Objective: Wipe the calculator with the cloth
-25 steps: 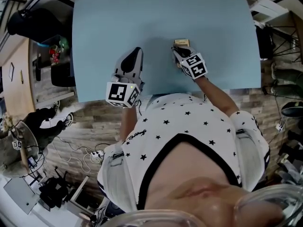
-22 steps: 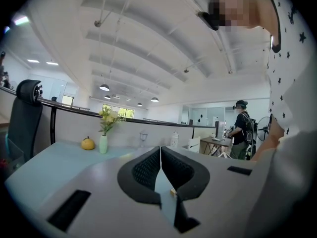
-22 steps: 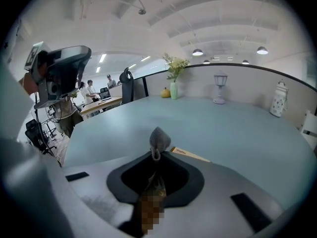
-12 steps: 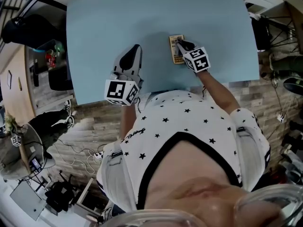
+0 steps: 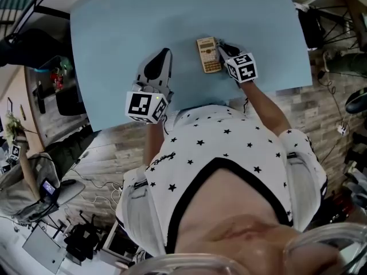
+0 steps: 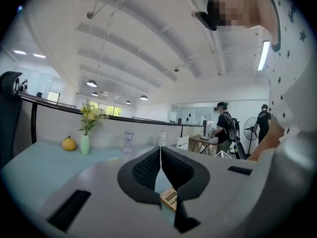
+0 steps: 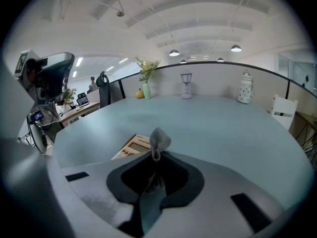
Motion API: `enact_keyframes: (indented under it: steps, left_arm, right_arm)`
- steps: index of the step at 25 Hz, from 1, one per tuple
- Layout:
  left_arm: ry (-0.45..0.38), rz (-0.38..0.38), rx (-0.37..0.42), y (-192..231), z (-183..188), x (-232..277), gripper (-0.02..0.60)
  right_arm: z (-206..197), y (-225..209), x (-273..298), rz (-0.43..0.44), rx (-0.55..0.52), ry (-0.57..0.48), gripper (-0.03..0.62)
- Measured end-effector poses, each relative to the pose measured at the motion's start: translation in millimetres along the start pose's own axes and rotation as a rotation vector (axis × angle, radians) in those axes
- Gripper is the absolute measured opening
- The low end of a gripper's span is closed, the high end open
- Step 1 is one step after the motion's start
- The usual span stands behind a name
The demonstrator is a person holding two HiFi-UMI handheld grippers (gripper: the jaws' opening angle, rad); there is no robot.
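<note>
Calculator — tan, flat on the blue table, long axis toward 12 o'clock, now fully uncovered, my right gripper shifted to its 3 o'clock since a second ago, jaws pinching the grey cloth, my left gripper at its 9 o'clock — jaws pressed together, empty.

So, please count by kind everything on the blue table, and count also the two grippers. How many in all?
Grippers: 2 (left gripper, right gripper)
Calculator: 1
Cloth: 1
Vase with flowers: 1
Orange fruit: 1
Stemmed ornament: 1
White jar: 1
Total: 8
</note>
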State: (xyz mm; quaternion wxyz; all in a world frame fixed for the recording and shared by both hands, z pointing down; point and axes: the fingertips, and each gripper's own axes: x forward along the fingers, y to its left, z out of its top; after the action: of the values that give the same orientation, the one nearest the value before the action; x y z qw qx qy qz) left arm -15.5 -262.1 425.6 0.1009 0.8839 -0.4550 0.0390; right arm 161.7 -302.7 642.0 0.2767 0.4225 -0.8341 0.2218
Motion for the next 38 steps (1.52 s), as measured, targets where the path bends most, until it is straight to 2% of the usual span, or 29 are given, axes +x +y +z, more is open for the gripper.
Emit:
enact_keyframes:
  steps: [11, 18, 25, 32, 38]
  left_arm:
    - [0.001, 0.01, -0.001, -0.6, -0.4, -2.5, 0.031]
    - [0.001, 0.012, -0.003, -1.5, -0.9, -5.2, 0.031]
    - [-0.001, 0.017, -0.003, 0.5, -1.9, -7.5, 0.031]
    - [0.009, 0.014, -0.003, -1.5, -4.1, -8.7, 0.031]
    - [0.01, -0.007, 0.002, -5.0, -3.4, -4.4, 0.031]
  right_arm:
    - [8.9, 2.9, -4.7, 0.007, 0.004, -0.028, 0.038]
    - [25.5, 51.0, -8.8, 0.126, -0.009, -0.073, 0.038]
    - [-3.4, 98.7, -2.3, 0.223, -0.092, -0.001, 0.038]
    - [-6.8, 95.2, -3.3, 0.211, -0.106, 0.001, 0.038]
    - [-7.5, 72.0, -7.0, 0.153, -0.073, -0.007, 0.038]
